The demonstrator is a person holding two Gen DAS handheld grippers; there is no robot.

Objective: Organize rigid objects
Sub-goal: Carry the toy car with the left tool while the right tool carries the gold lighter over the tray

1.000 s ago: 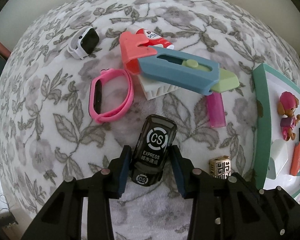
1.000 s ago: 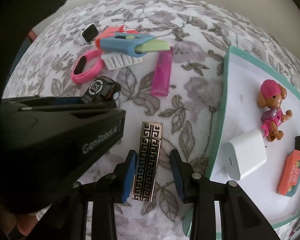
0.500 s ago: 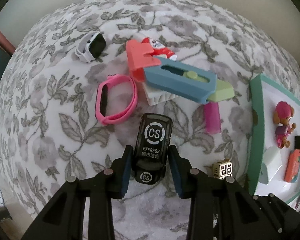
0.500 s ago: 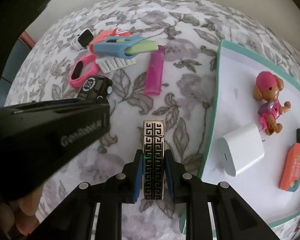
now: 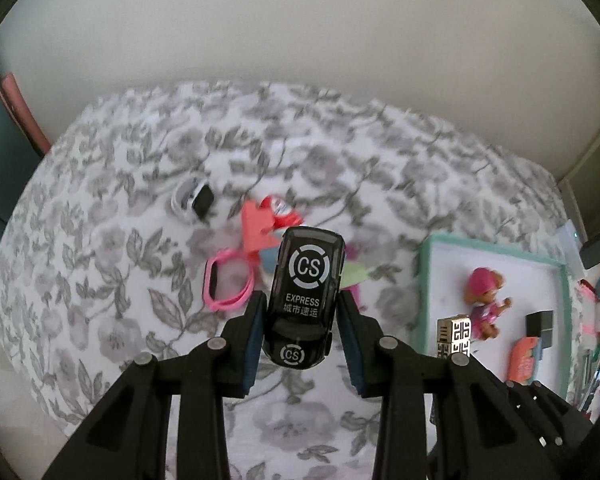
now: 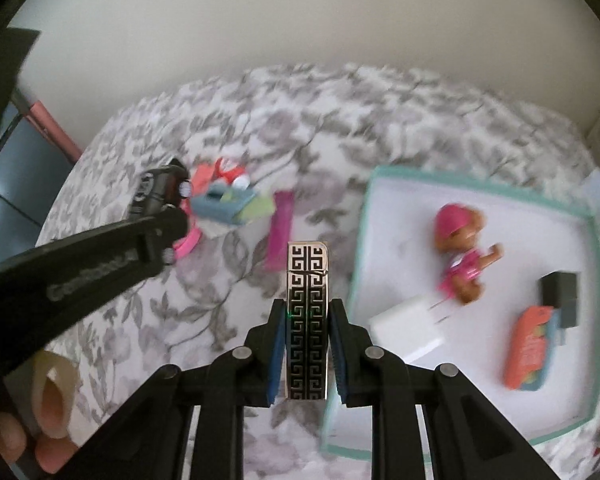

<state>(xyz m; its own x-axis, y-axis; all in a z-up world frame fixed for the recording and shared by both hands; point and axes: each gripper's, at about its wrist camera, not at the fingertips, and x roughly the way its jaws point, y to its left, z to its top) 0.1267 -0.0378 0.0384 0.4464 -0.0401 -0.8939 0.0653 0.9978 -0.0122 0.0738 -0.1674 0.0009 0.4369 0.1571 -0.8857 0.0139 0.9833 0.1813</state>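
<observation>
My left gripper (image 5: pixel 302 344) is shut on a black toy car (image 5: pixel 306 296) marked CS EXPRESS and holds it above the floral cloth. My right gripper (image 6: pixel 306 350) is shut on a gold and black patterned lighter (image 6: pixel 306 320) and holds it up beside the tray's left edge. The lighter also shows in the left wrist view (image 5: pixel 454 338), and the car in the right wrist view (image 6: pixel 156 192). A white tray with a teal rim (image 6: pixel 480 178) lies to the right.
The tray holds a pink toy dog (image 6: pixel 462 248), a white charger (image 6: pixel 410 330), an orange case (image 6: pixel 530 346) and a black block (image 6: pixel 560 292). On the cloth lie a pink wristband (image 5: pixel 228 284), a white smartwatch (image 5: pixel 194 200), a blue and coral brush (image 6: pixel 224 200) and a magenta lighter (image 6: pixel 280 232).
Both grippers have lifted off the cloth with their objects. The right gripper closed on the patterned lighter and raised it; the left raised the car. The table now looks farther away.
</observation>
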